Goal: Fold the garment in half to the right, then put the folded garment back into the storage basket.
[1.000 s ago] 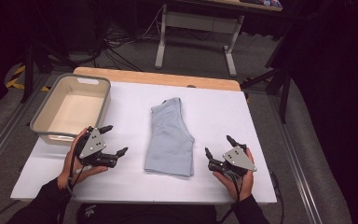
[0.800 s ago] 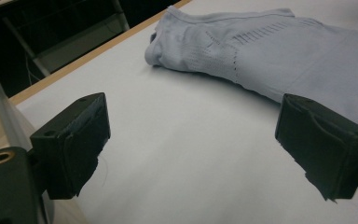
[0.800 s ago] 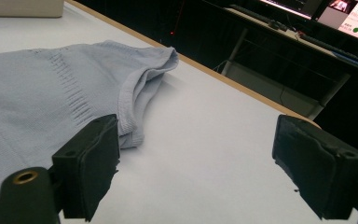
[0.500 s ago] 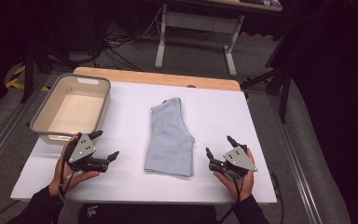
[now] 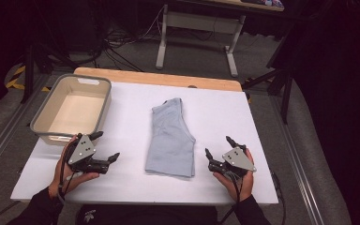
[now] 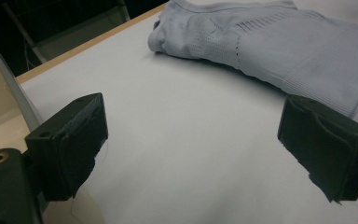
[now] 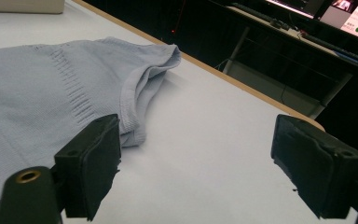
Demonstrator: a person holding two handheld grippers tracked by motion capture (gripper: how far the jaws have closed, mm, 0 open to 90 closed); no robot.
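A folded pale-blue knitted garment (image 5: 171,138) is laid flat near the middle of the white table top (image 5: 126,117), its long side running away from the person. To its left, near the table's left edge, an empty grey-rimmed beige plastic tub (image 5: 73,108) is set; a strip of bare wooden edge (image 5: 159,78) is seen along the far side of the table. Beyond the table, a white metal stand (image 5: 194,35) and dark cables are seen on the floor.

The left gripper (image 5: 106,147) is held just in front of the tub, well apart from the garment, with bare table between. Its jaws are spread wide and nothing is held. The right gripper (image 5: 219,147) is held just beside the garment's near right corner, jaws likewise spread wide and empty.

In the left gripper view, the garment's ribbed knit and rows of small holes (image 6: 242,39) are made out, and the tub's wall (image 6: 9,88) is seen at the left. In the right gripper view, the garment's rolled hem (image 7: 142,84) is shown lying just past one pad (image 7: 95,154), though contact cannot be told; lit screens (image 7: 349,11) are seen in the dark background.
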